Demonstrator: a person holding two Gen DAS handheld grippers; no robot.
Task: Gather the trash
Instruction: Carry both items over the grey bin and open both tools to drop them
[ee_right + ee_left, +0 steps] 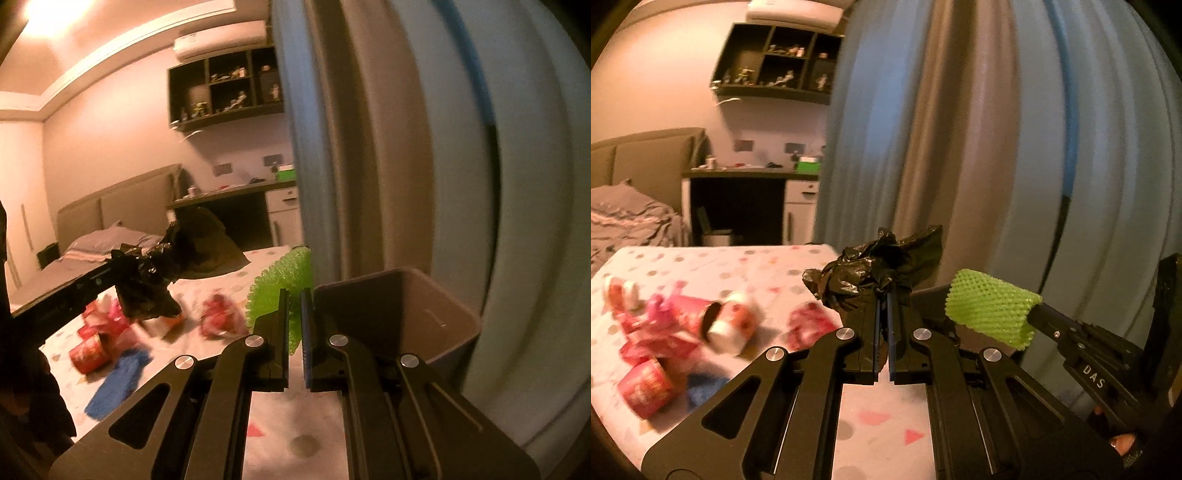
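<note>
My left gripper clamped the crumpled black bag at twelve o'clock; my right gripper pinched the green foam net, bin at two o'clock.

The dotted bedspread carries pink cups, wrappers and a blue cloth at left.

Both tools were black, with silver round screws, blue inner pads, and white "DAS" lettering on the right tool.
</note>
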